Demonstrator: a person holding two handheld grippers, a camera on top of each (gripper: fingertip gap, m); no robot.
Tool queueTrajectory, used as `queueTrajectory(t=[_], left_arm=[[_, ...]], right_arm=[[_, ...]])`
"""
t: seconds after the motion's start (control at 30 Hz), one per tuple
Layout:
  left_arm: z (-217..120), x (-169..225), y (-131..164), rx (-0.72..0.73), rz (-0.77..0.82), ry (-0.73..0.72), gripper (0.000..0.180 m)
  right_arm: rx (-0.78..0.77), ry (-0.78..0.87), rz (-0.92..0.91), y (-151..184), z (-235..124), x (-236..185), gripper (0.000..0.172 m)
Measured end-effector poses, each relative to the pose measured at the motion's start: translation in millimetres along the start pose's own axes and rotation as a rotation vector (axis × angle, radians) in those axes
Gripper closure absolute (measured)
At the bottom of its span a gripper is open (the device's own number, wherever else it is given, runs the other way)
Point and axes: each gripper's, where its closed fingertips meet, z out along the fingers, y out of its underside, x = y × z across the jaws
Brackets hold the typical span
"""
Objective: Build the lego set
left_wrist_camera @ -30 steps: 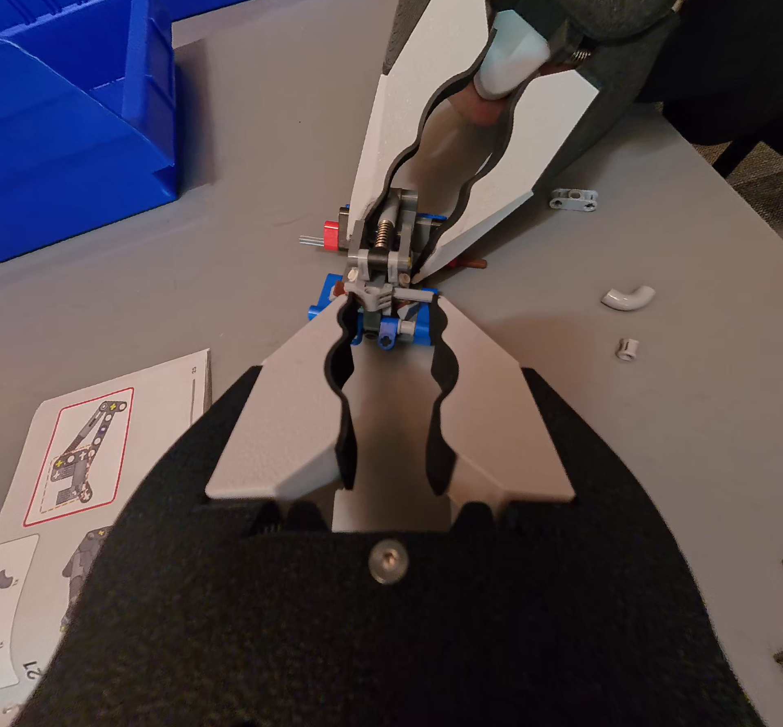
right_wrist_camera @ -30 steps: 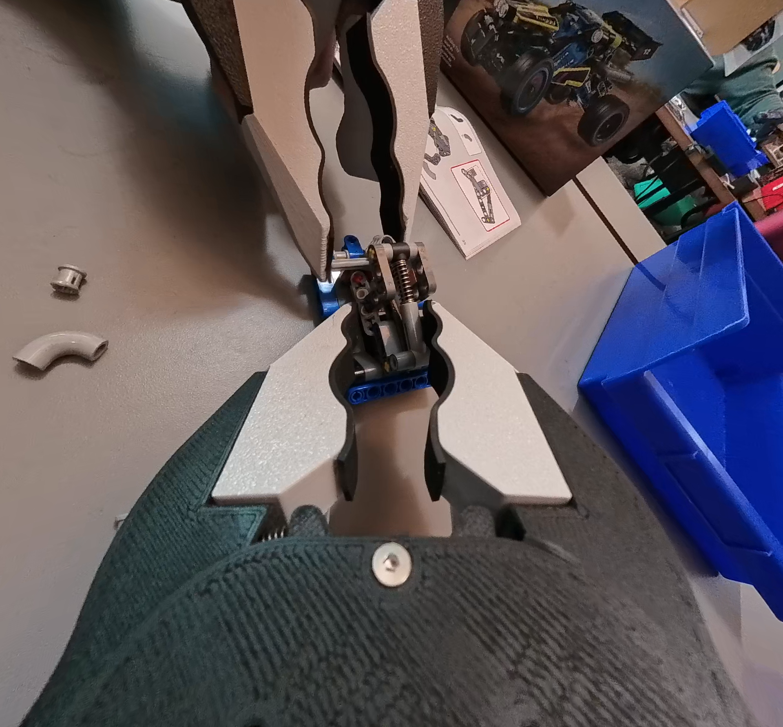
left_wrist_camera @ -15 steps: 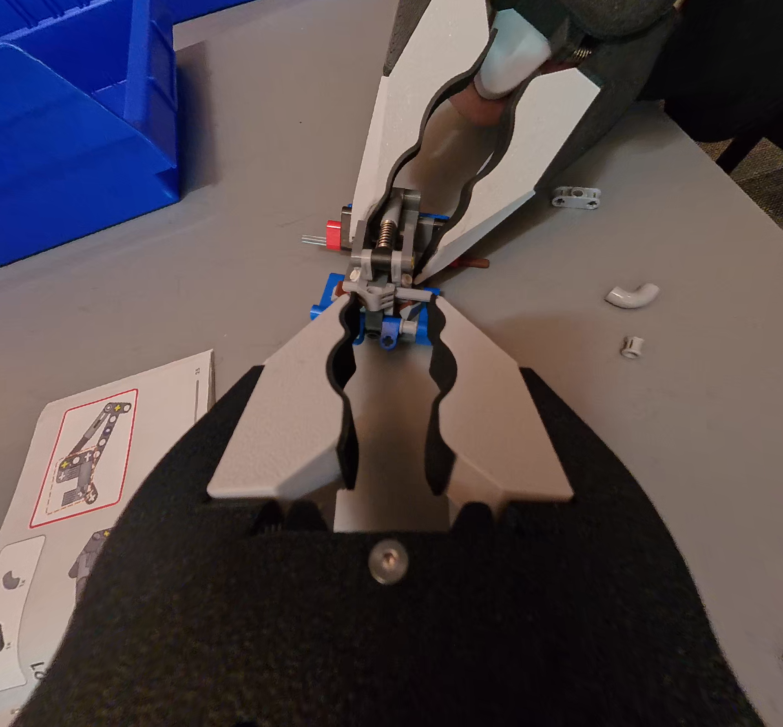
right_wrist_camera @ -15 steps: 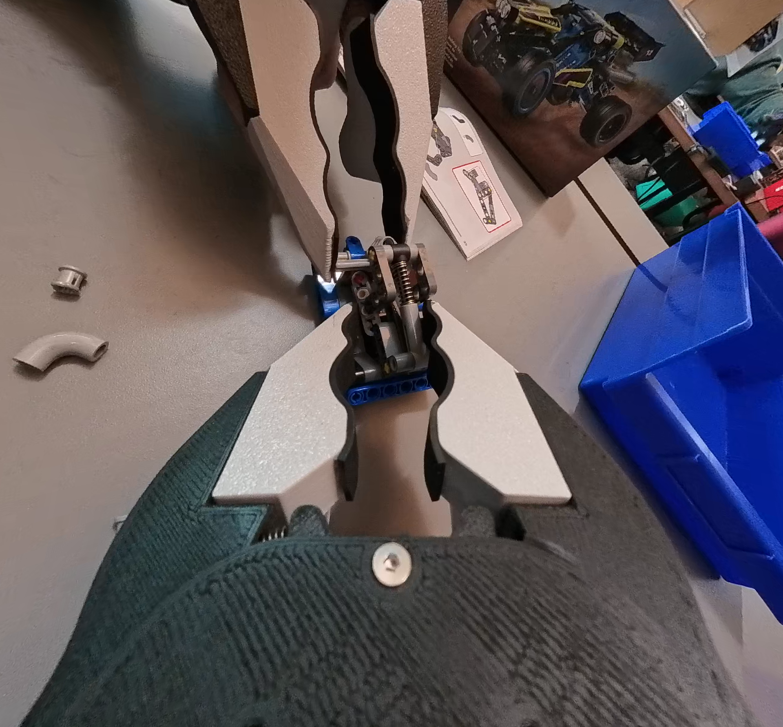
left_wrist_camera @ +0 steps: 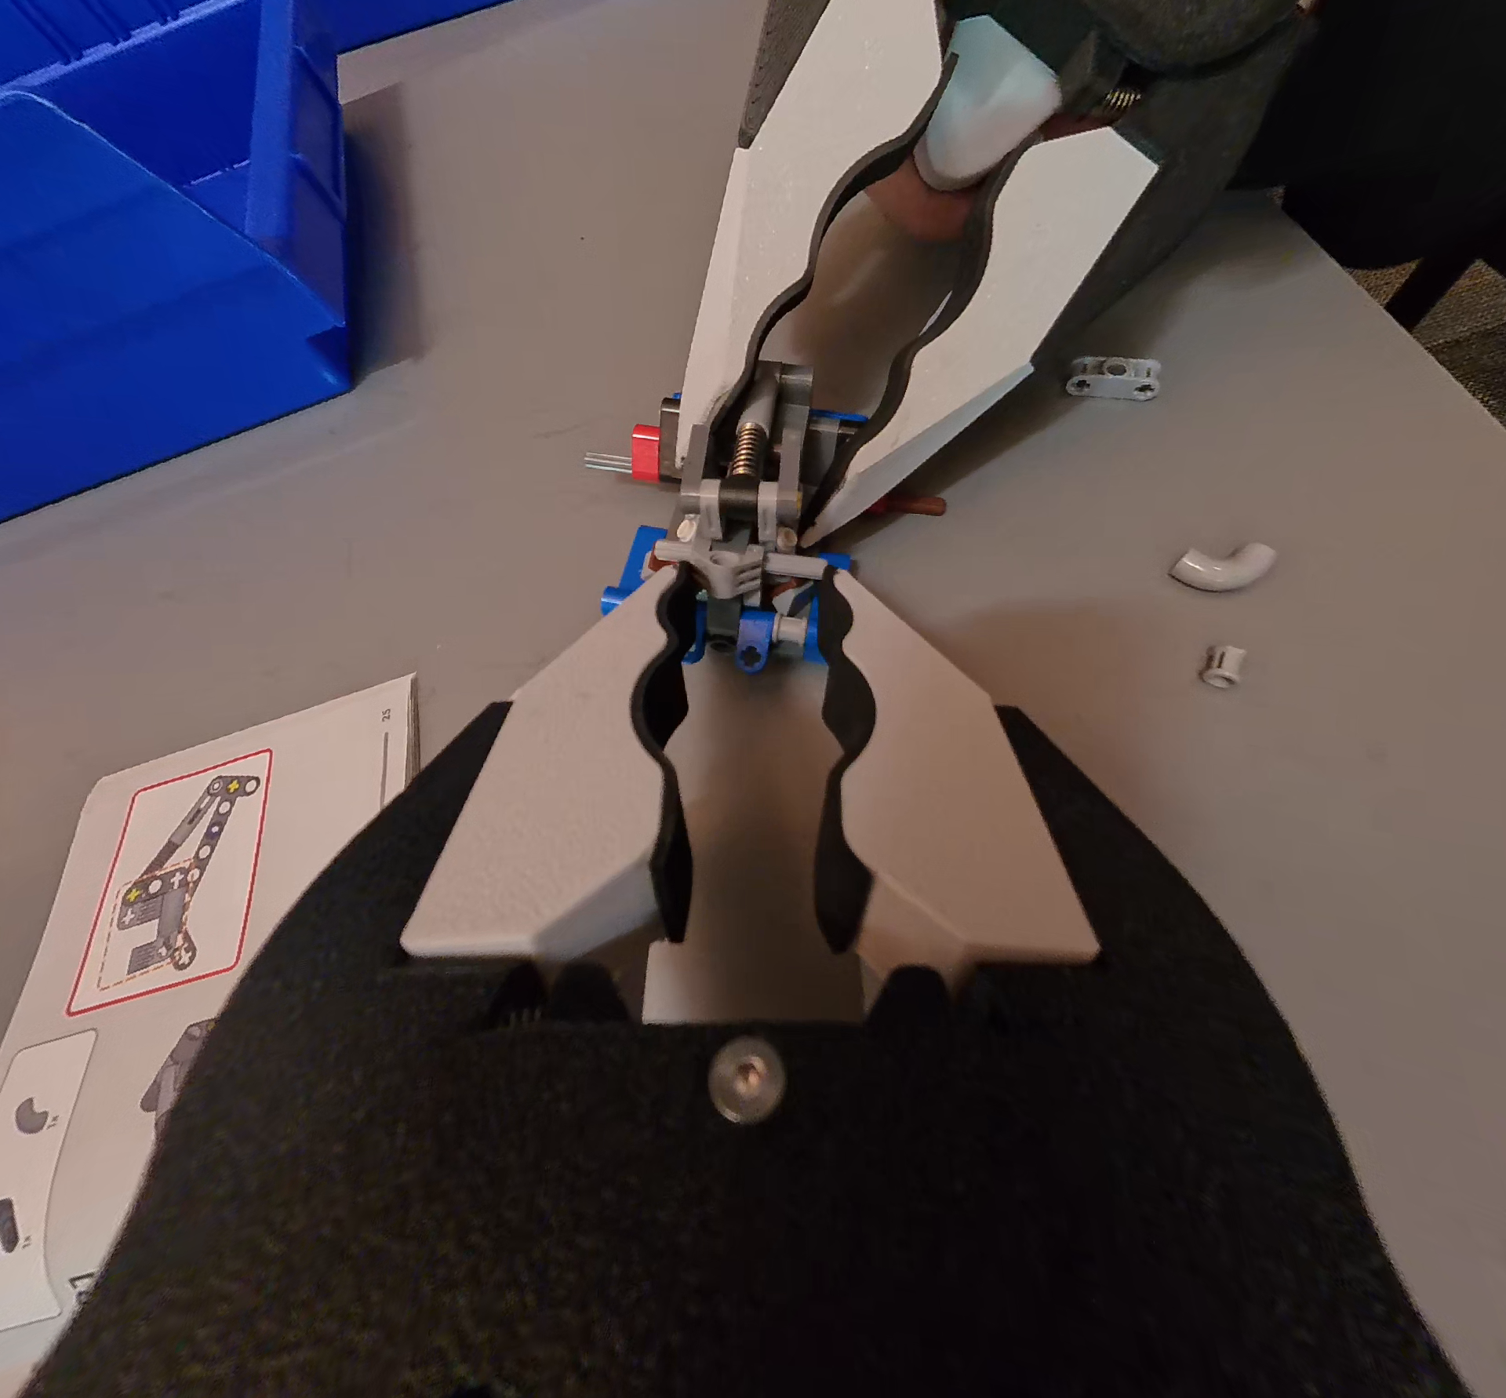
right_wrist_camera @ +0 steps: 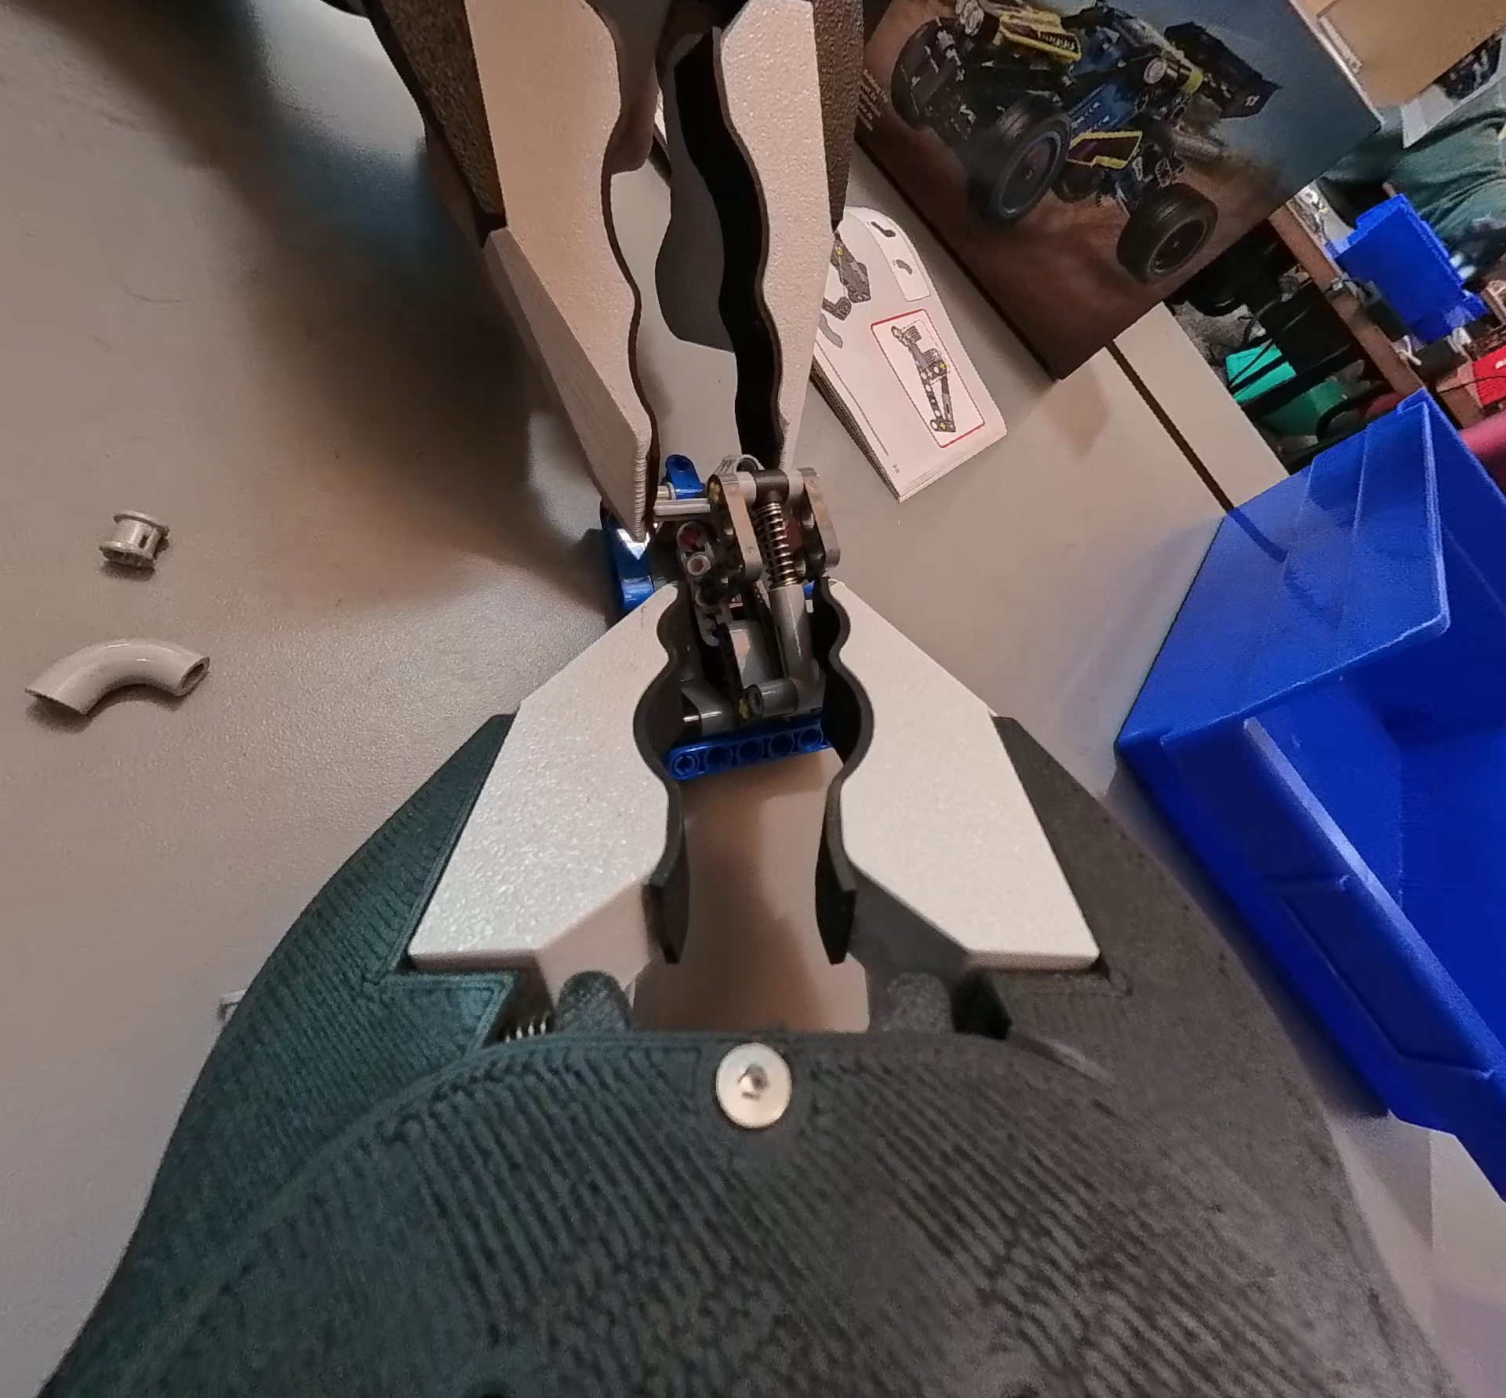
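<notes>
Grey tabletop (left_wrist_camera: 456, 315) carries the blue-and-grey brick assembly (left_wrist_camera: 737, 544), clamped at opposite ends by left gripper (left_wrist_camera: 746, 584) and right gripper (right_wrist_camera: 746, 609); both should squeeze evenly, steadying it against twist.

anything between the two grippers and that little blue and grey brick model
Nothing visible. The left gripper and right gripper both already straddle the brick model from opposite ends, fingertips at its sides. Loose grey pieces lie off to one side.
</notes>
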Motion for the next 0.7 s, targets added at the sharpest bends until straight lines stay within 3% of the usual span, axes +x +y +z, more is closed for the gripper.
queueTrajectory(t=[0.23,0.43,0.7], left_arm=[[-14.1,4.5,-4.5,0.076,-0.036,0.1,0.147],[-23.7,-11.8,-19.1,0.196,-0.17,0.062,0.18],[-14.8,-8.8,-13.3,0.131,-0.094,0.022,0.18]], right_arm=[[0.01,0.001,-0.027,-1.3,0.7,-1.3,0.145],[0.011,-0.003,-0.025,-1.2,0.8,-1.2,0.145],[0.01,-0.004,-0.025,-1.1,0.8,-1.3,0.145]])
